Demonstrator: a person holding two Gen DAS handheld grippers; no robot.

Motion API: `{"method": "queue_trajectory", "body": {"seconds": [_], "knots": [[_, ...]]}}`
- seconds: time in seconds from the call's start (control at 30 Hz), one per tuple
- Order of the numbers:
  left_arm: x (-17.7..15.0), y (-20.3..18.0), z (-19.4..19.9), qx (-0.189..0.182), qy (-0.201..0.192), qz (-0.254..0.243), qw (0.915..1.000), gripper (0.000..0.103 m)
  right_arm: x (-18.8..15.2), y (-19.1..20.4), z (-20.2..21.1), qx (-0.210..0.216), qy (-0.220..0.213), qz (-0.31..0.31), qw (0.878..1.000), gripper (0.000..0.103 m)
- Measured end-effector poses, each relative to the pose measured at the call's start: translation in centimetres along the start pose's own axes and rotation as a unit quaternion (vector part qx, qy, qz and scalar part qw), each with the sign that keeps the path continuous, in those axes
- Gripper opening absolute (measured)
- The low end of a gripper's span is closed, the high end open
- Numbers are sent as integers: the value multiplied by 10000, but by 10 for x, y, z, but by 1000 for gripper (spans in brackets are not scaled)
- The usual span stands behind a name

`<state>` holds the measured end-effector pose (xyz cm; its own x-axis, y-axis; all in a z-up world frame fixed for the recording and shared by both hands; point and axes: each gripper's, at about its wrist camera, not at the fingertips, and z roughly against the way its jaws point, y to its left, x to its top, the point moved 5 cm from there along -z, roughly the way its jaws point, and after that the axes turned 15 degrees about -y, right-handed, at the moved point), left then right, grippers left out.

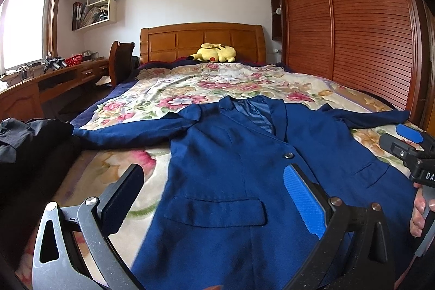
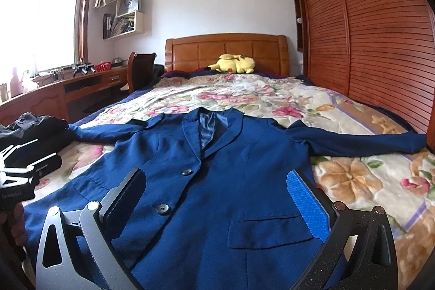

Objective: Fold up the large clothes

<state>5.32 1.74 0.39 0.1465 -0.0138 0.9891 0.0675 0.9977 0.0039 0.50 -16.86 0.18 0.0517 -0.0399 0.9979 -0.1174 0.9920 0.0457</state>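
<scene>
A navy blue suit jacket lies flat and front-up on the flowered bedspread, collar toward the headboard, both sleeves spread out sideways. It also shows in the right wrist view, with two dark buttons. My left gripper is open above the jacket's lower left part, near its flap pocket. My right gripper is open above the lower right part, near the other flap pocket. Neither holds cloth. The right gripper also appears at the right edge of the left wrist view.
A pile of dark clothes lies at the bed's left edge. A yellow plush toy rests by the wooden headboard. A slatted wardrobe runs along the right. A desk and chair stand left.
</scene>
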Motion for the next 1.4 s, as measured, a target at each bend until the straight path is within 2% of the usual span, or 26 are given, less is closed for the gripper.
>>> {"method": "queue_trajectory", "body": {"seconds": [0.17, 0.33, 0.87, 1.17, 1.4], "knots": [[18, 16, -19, -45, 143, -24, 9999, 103, 30, 4, -10, 279, 10, -186, 9994, 103], [31, 35, -36, -30, 243, -60, 9997, 103, 56, 5, -21, 450, -198, -224, 9985, 103], [16, 124, -110, 385, 898, -97, 9952, 103, 58, 23, -92, 663, -112, -212, 9975, 103], [-11, 163, -159, 588, 1349, 4, 9891, 99, 43, 28, -119, 672, 357, 19, 9971, 103], [-35, 184, -197, 885, 1819, 381, 9786, 99, 41, 25, -131, 778, 690, -84, 9945, 103]]}}
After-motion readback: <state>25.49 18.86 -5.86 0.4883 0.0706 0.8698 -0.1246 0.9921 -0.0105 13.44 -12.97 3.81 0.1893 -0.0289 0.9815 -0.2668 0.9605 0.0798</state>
